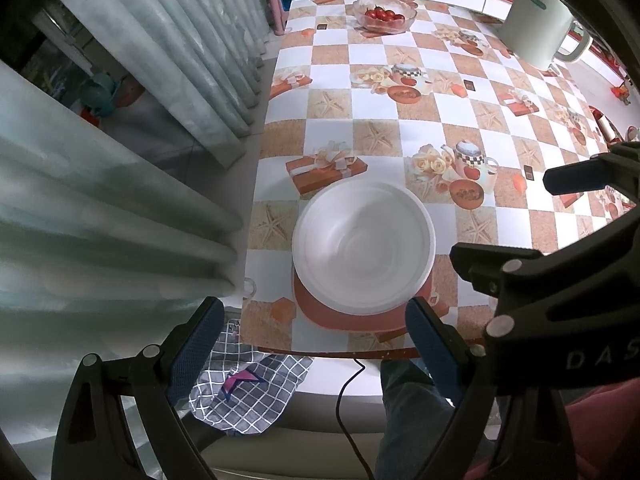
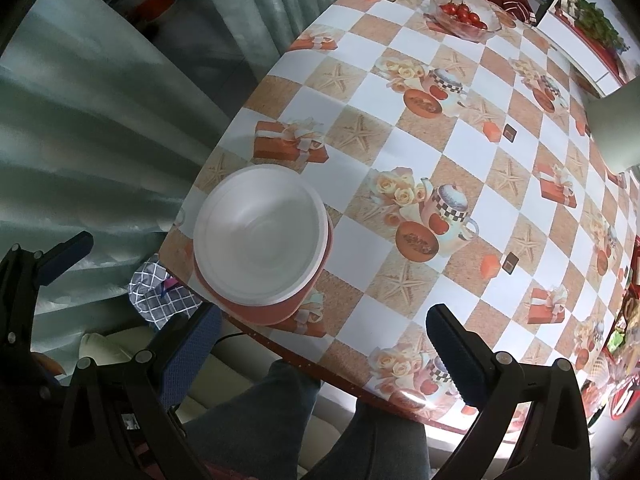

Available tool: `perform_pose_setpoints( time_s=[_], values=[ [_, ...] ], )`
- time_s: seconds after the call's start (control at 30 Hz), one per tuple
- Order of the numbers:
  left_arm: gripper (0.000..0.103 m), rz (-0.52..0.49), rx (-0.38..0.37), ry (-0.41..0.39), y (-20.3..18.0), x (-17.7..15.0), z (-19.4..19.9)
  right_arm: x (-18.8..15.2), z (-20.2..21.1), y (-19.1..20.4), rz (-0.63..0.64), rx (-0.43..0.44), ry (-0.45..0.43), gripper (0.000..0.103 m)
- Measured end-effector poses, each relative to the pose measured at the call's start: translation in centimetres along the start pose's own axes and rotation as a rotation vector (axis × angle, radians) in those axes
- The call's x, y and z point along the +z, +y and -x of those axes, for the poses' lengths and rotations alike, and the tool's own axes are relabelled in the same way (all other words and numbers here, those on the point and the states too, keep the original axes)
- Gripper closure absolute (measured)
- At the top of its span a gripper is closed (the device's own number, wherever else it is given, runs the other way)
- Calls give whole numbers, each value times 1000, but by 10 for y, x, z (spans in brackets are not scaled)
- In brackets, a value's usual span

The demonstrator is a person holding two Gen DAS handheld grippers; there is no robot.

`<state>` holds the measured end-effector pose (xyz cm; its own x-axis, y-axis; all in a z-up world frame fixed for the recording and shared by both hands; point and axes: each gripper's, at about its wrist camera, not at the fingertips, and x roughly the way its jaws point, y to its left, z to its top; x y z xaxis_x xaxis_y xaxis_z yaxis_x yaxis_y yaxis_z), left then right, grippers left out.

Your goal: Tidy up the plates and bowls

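Observation:
A stack of white bowls [image 1: 363, 248] sits on a reddish-brown plate [image 1: 344, 316] near the front edge of the table; both also show in the right wrist view, the bowls [image 2: 260, 240] and the plate [image 2: 280, 312]. My left gripper [image 1: 316, 344] is open and empty, hovering just in front of the stack above the table edge. My right gripper [image 2: 324, 352] is open and empty, to the right of the stack over the table's front edge. The right gripper also shows in the left wrist view [image 1: 520, 216].
The table [image 1: 400, 120] has a checkered printed cloth. A glass bowl of tomatoes [image 1: 384, 14] stands at the far end, and a white kettle [image 1: 536, 24] at the far right. Pleated curtains [image 1: 120, 160] hang left. A checkered cloth [image 1: 248, 392] lies below the table edge, beside the person's legs [image 2: 300, 420].

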<state>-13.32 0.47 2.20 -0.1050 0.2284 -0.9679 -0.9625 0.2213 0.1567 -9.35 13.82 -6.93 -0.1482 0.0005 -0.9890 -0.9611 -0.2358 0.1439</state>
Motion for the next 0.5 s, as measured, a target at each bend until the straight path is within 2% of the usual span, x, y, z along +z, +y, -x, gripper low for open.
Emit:
perform_pose_setpoints(
  time_s=[0.5],
  values=[
    [9,-3,5,7,-2,0,-3,2,-5,-1,12,12,15,0]
  ],
)
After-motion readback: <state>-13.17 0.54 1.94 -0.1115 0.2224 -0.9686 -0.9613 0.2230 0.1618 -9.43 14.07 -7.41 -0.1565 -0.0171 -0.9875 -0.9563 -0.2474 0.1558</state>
